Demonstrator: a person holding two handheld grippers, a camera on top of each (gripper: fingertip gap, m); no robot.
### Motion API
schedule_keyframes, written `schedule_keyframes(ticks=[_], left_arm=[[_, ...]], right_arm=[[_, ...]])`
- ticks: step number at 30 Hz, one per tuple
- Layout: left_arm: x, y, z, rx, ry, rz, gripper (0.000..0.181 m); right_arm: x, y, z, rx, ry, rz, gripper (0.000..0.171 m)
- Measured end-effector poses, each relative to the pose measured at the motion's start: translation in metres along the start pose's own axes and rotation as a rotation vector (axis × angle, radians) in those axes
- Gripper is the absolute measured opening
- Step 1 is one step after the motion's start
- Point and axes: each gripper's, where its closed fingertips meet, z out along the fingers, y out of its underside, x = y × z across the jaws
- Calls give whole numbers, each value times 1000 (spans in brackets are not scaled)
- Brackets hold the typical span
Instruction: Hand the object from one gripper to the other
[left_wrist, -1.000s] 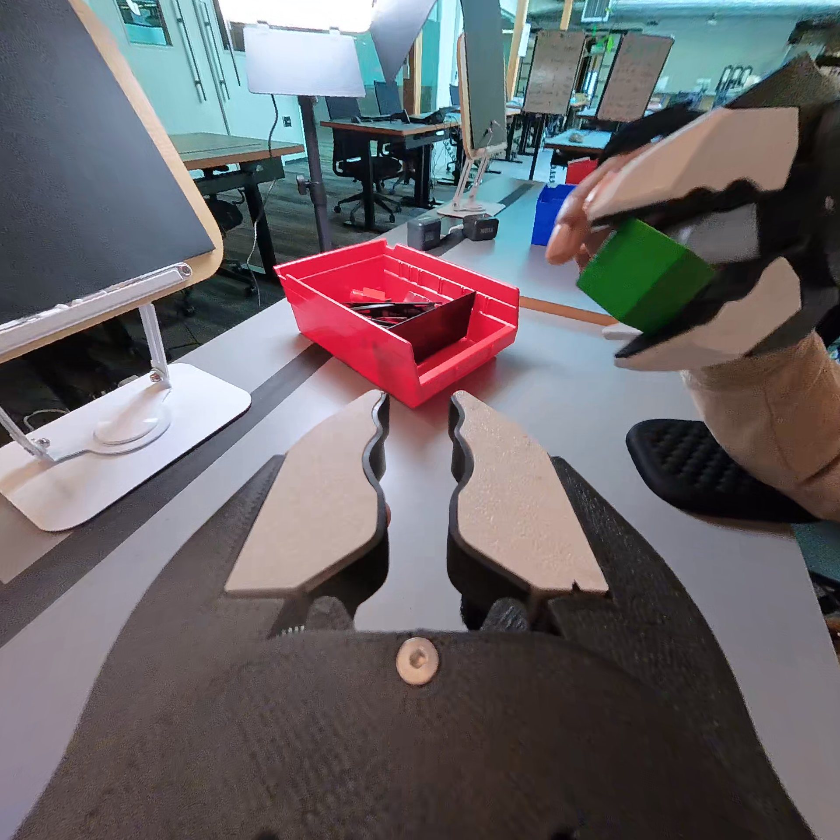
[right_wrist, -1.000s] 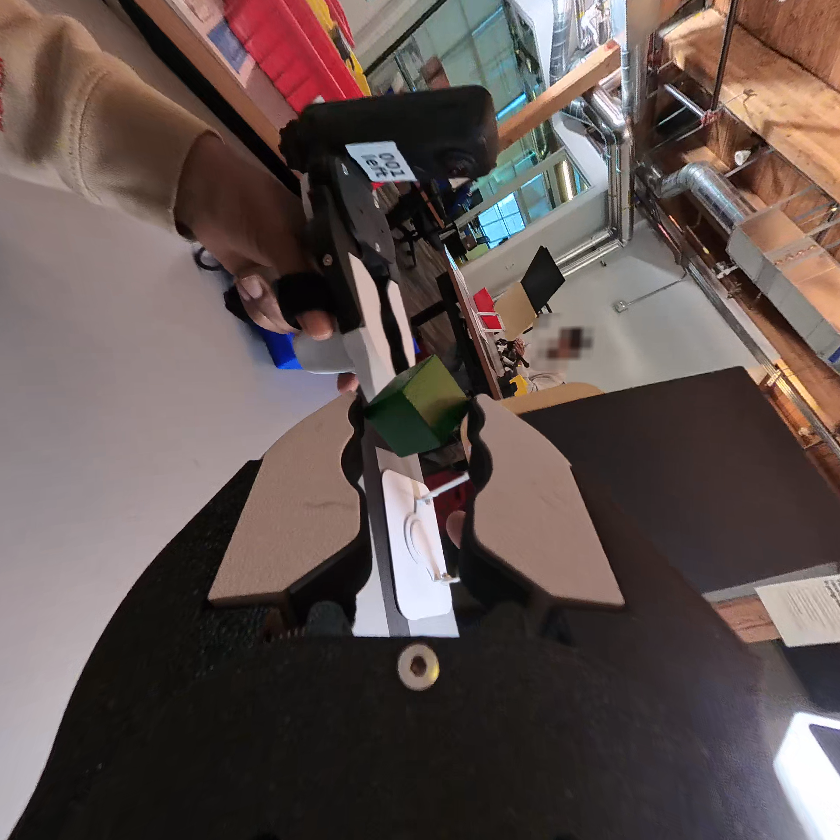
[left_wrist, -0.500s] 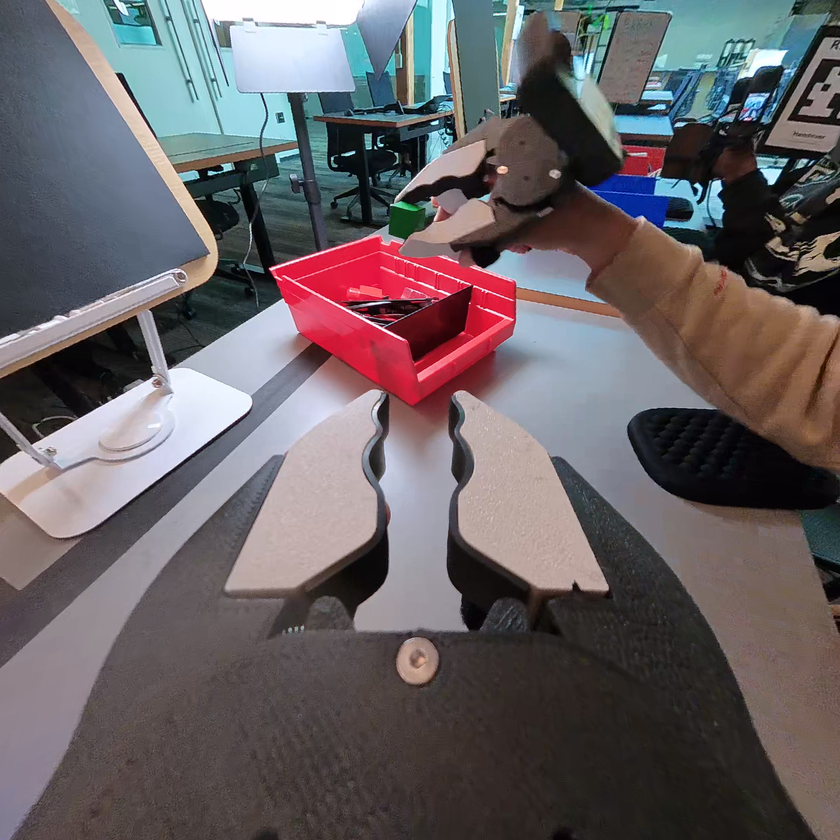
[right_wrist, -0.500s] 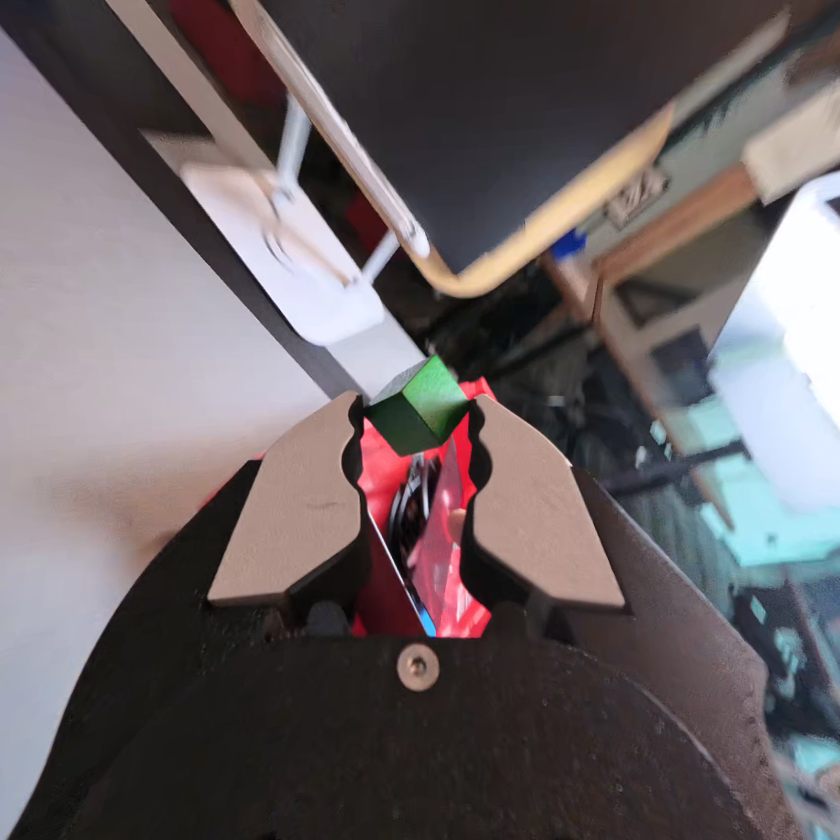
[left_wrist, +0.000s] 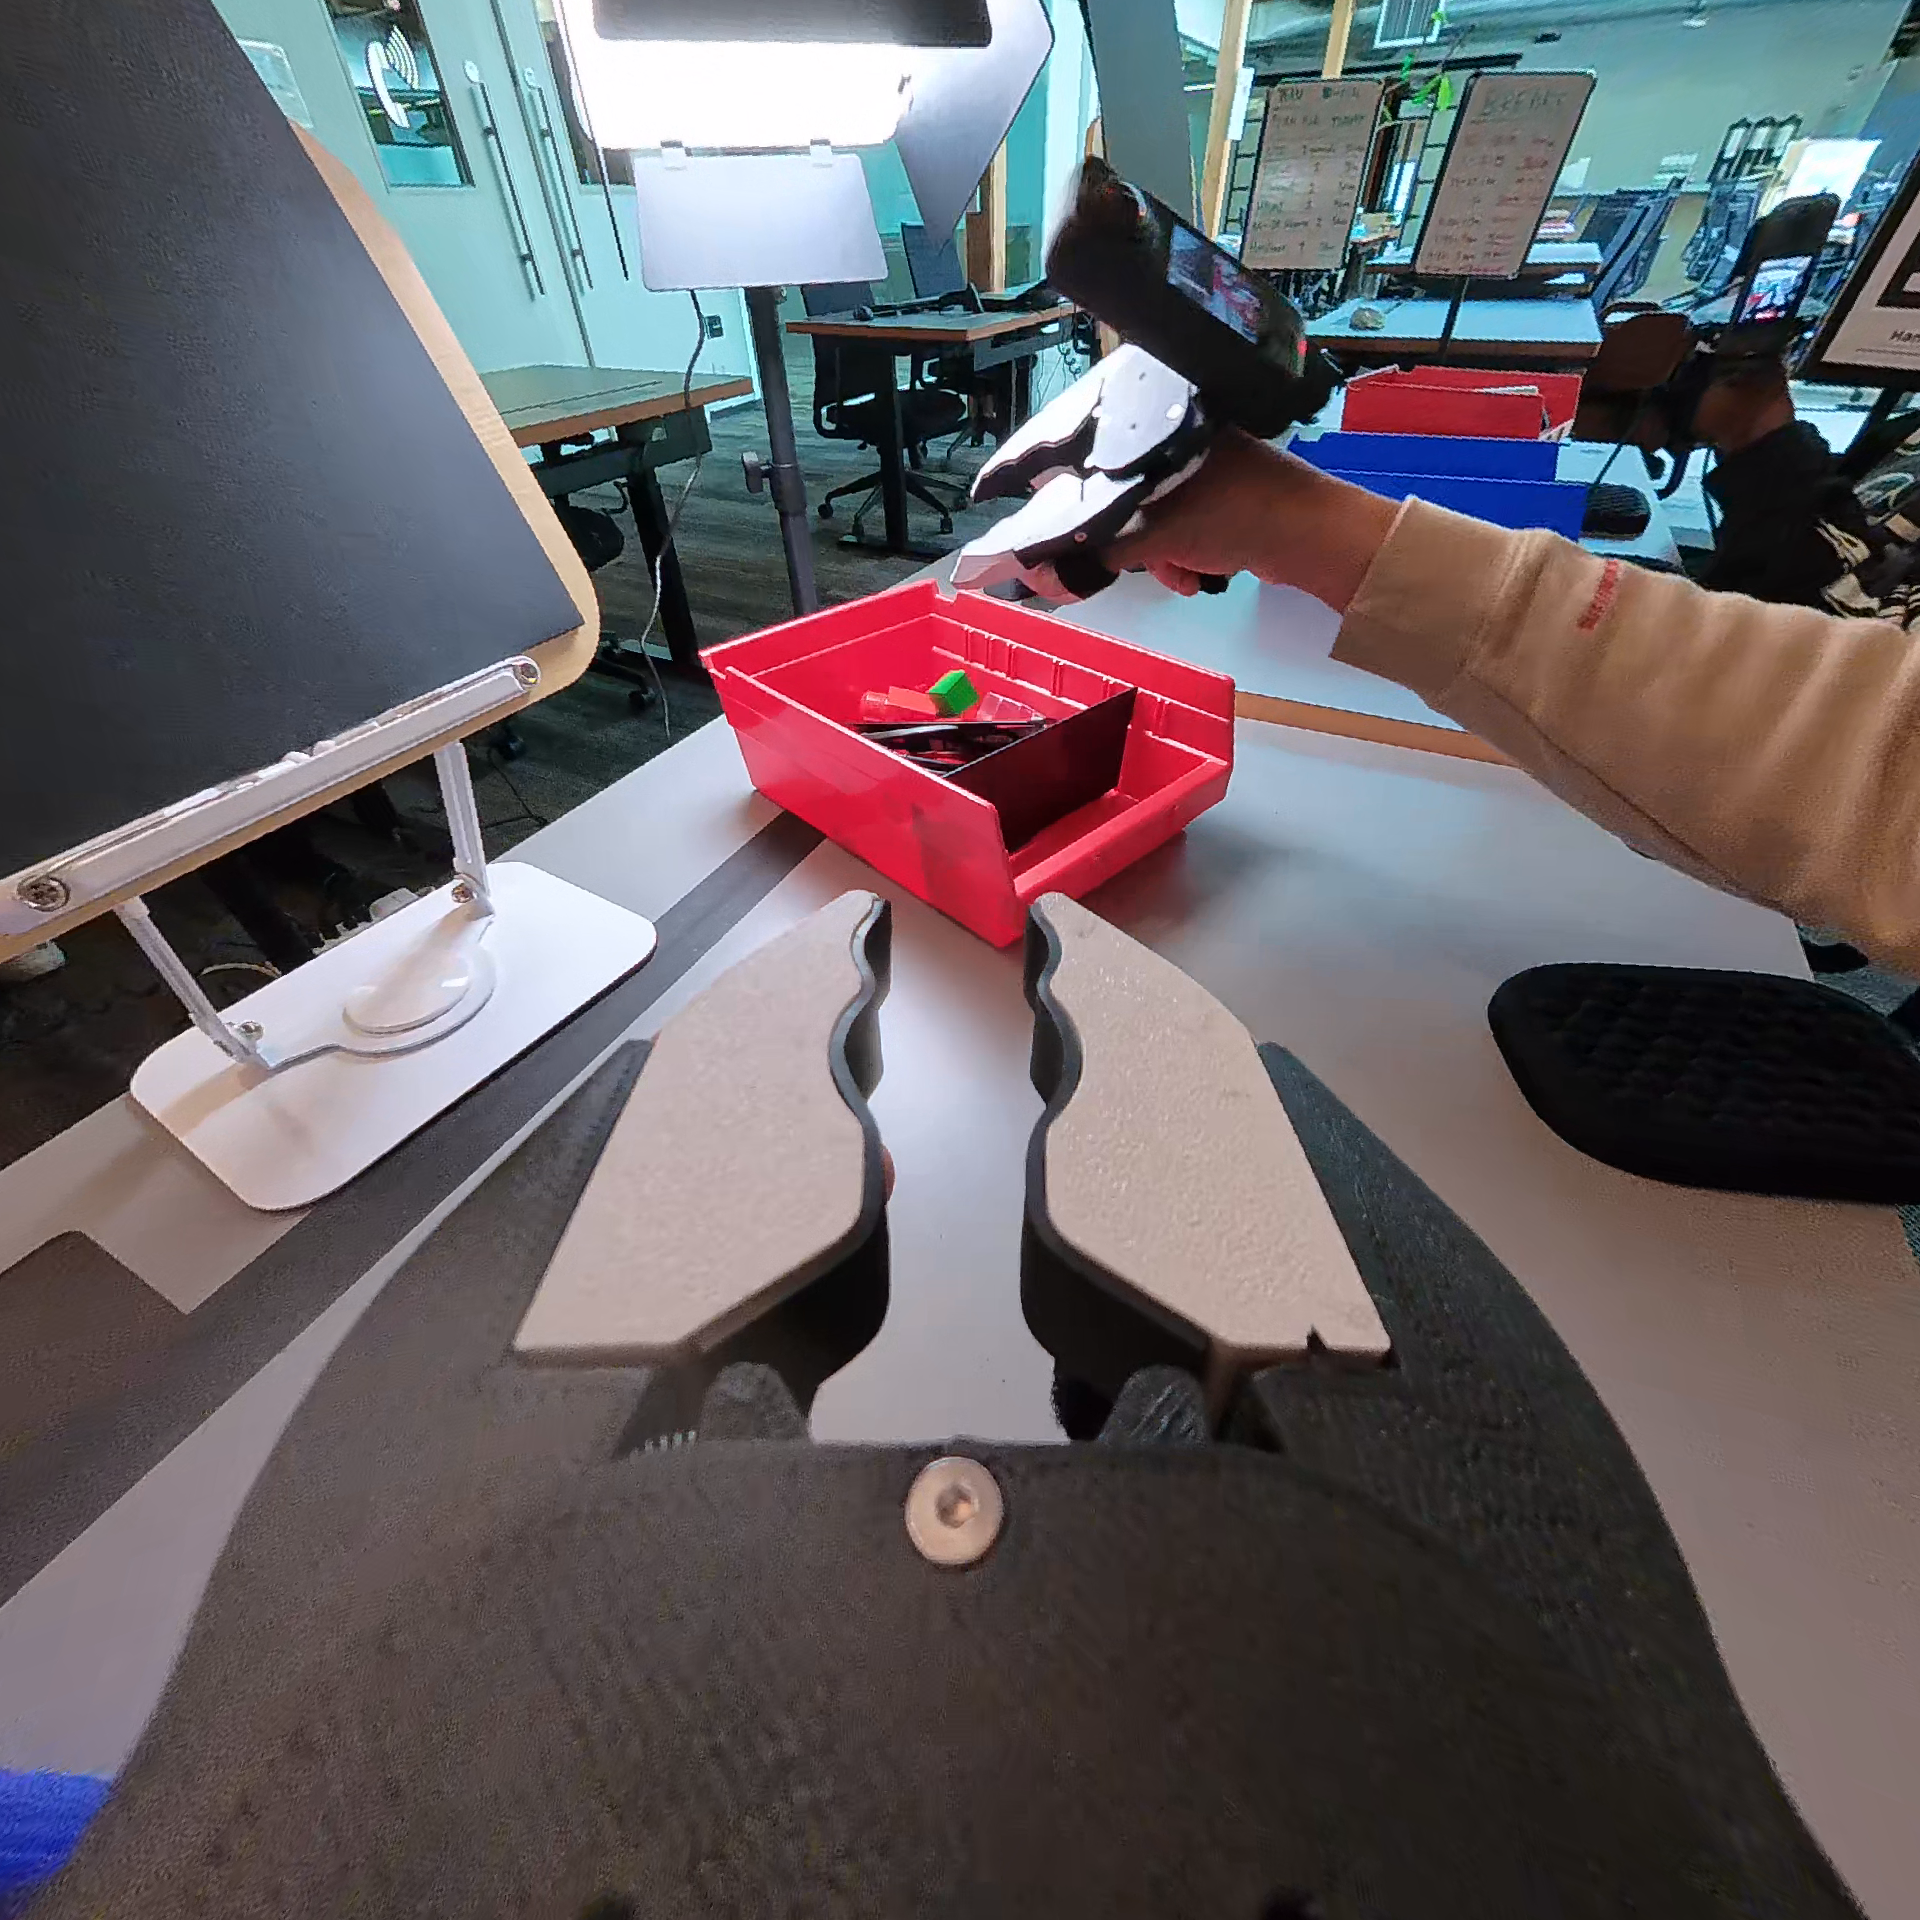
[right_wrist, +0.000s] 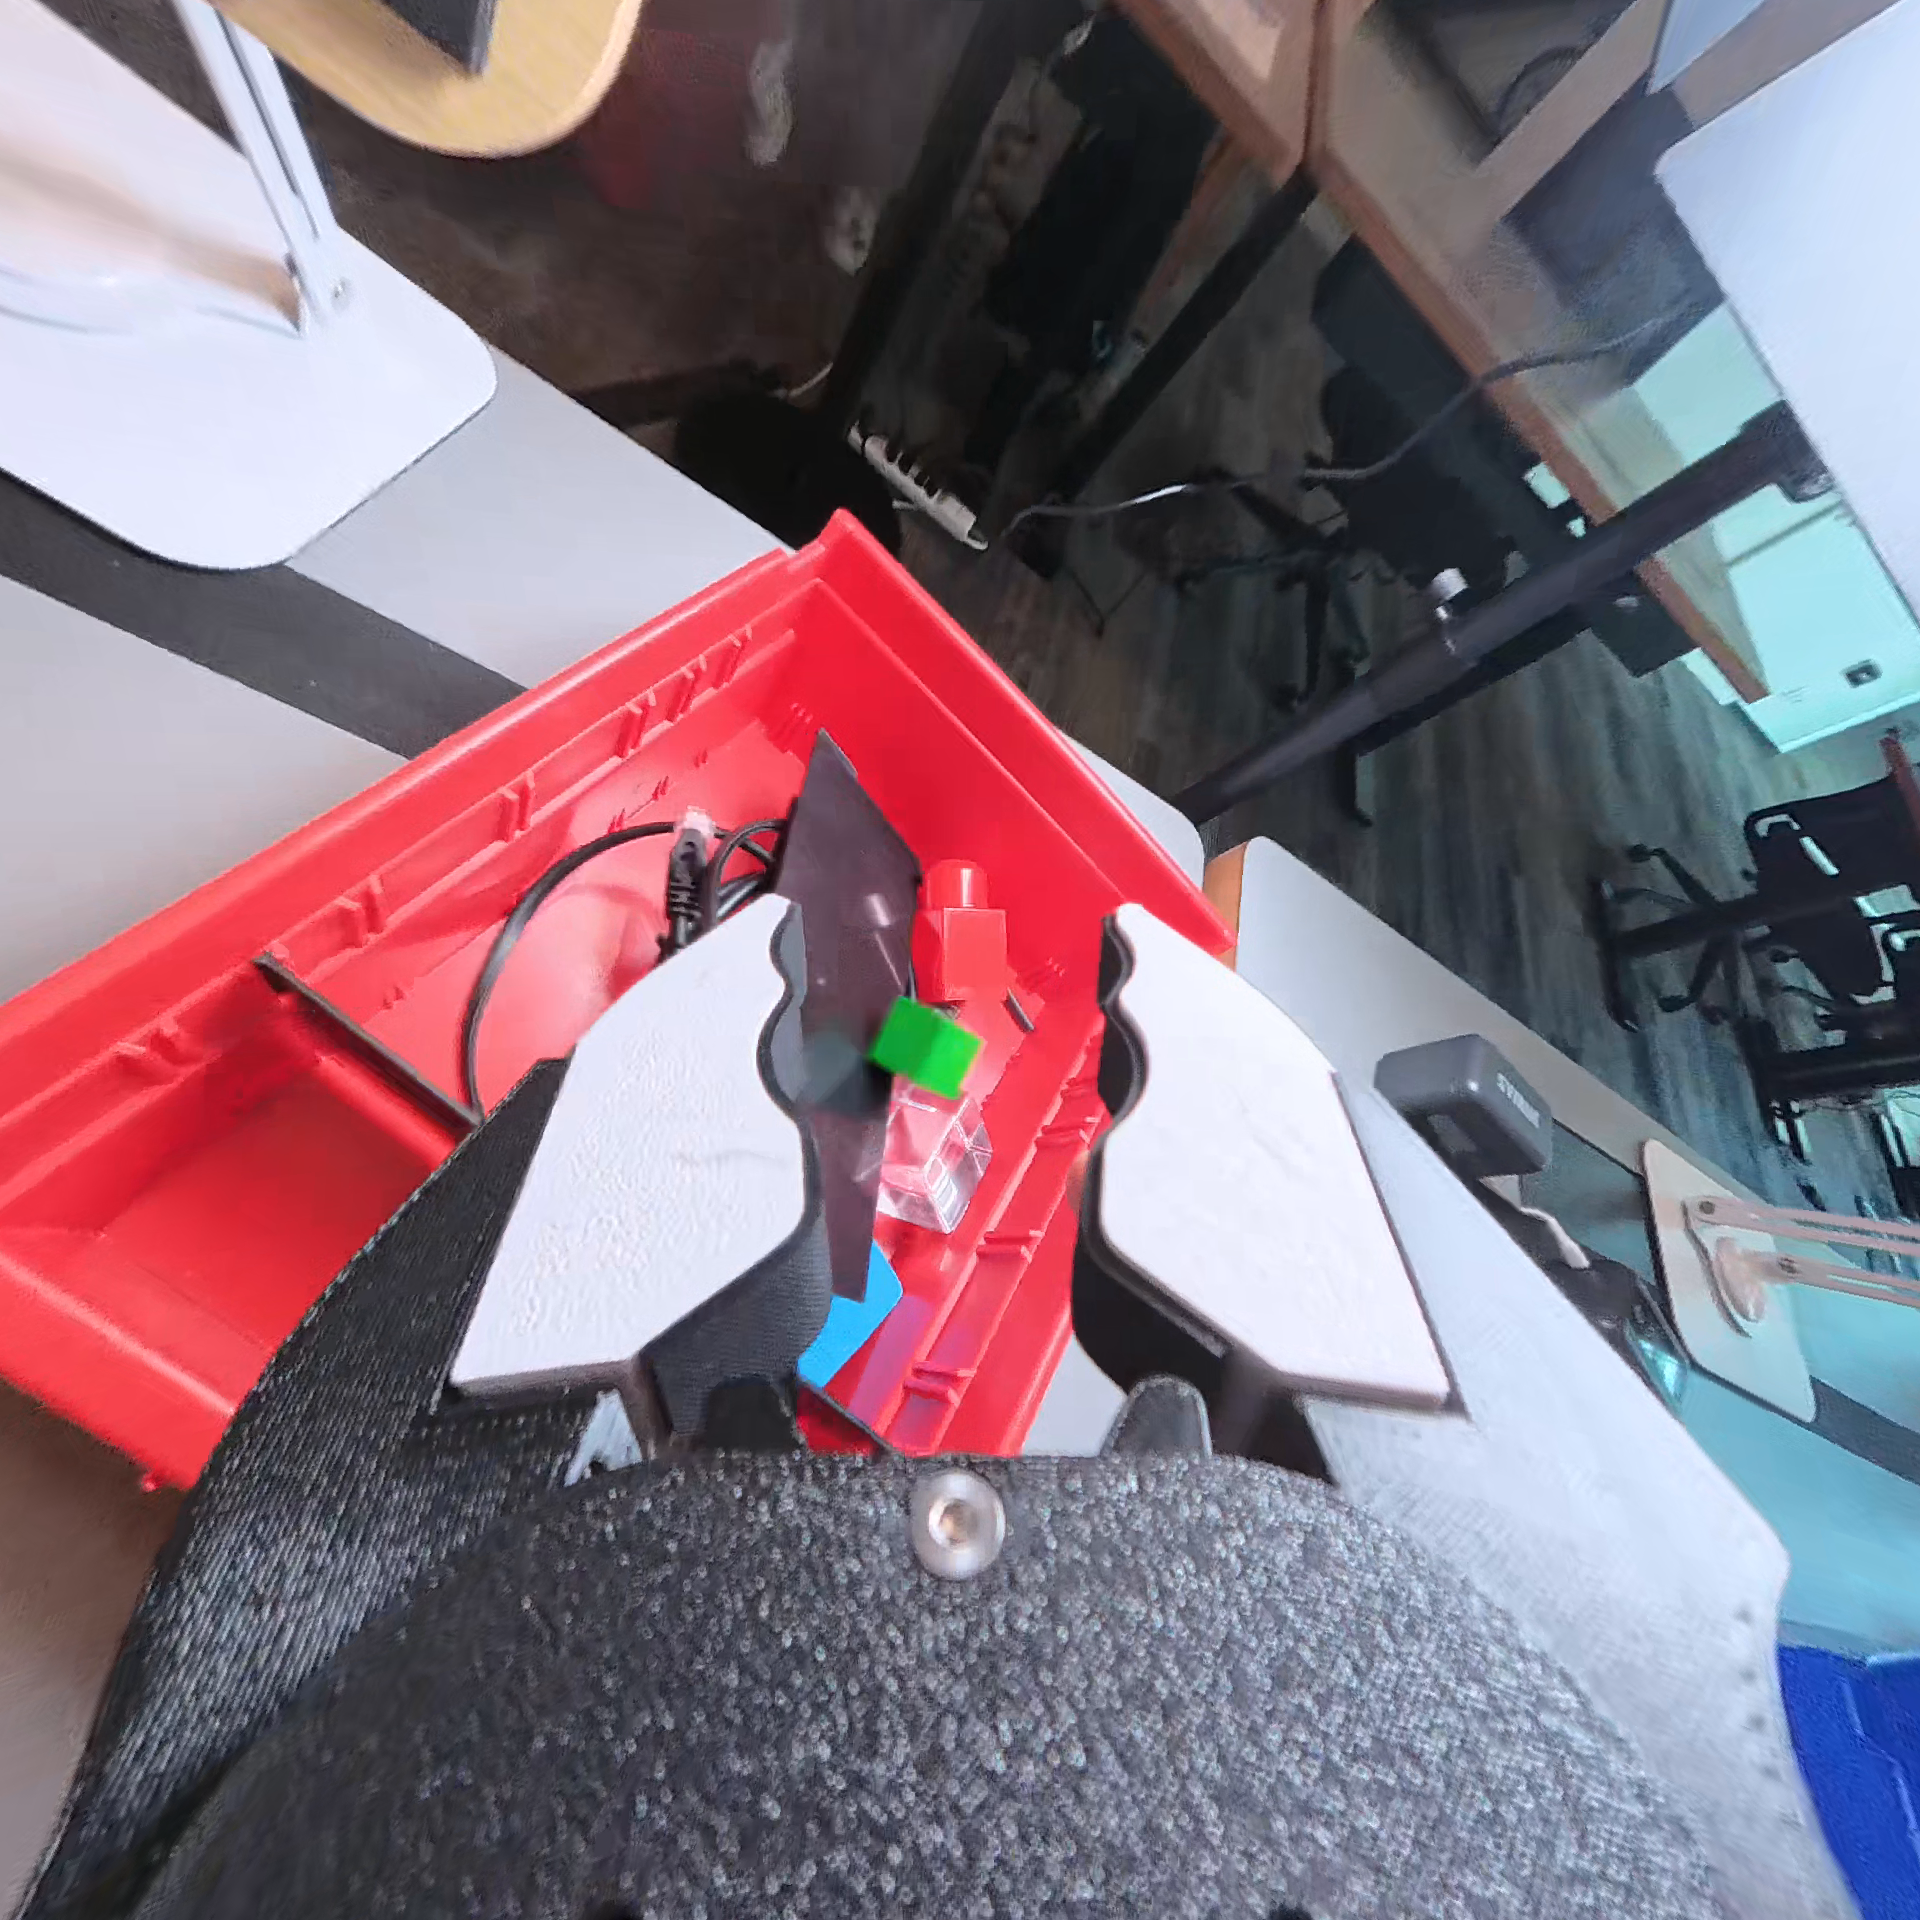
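Note:
The green cube (left_wrist: 954, 690) is inside the red bin (left_wrist: 935, 831), in its larger compartment among other small items. In the right wrist view the cube (right_wrist: 925, 1044) shows below and between my fingers, slightly blurred, so I cannot tell whether it rests. My right gripper (right_wrist: 948, 920) is open and empty, pointing down into the bin (right_wrist: 208, 1195). It also shows in the left wrist view (left_wrist: 977, 530), held by a hand above the bin's far corner. My left gripper (left_wrist: 956, 909) is slightly open and empty, low over the table, just in front of the bin.
The bin also holds a red block (right_wrist: 961, 935), a clear block (right_wrist: 935, 1164), a black cable (right_wrist: 582, 883), a blue card (right_wrist: 847, 1340) and a black divider (left_wrist: 1049, 779). A board on a white stand (left_wrist: 395, 1029) is at the left. A black pad (left_wrist: 1714, 1081) lies at the right. About 40 cm separates my left fingertips from my right.
My right gripper carried the green cube away from the left gripper to over the red bin, then opened. The cube is now in the bin. My left gripper has barely moved.

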Motion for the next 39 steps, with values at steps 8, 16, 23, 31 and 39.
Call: schedule_keyframes(ticks=[8, 16, 23, 31, 39], left_arm=[[-17, 0, -9, -3, -56, -17, 23], [-102, -10, -77, -14, -380, 14, 27], [-209, 46, -169, -459, -648, 2, 32], [-279, 139, -214, -923, -742, -19, 38], [-358, 168, -189, -1312, -759, 791, 52]], right_arm=[[-111, -36, -82, 456, -393, 235, 51], [-239, -3, -157, 636, -668, 320, 41], [-279, 11, -162, 692, -750, 265, 0], [-295, 18, -165, 685, -787, 223, 0], [-297, 22, -161, 677, -762, 178, 0]])
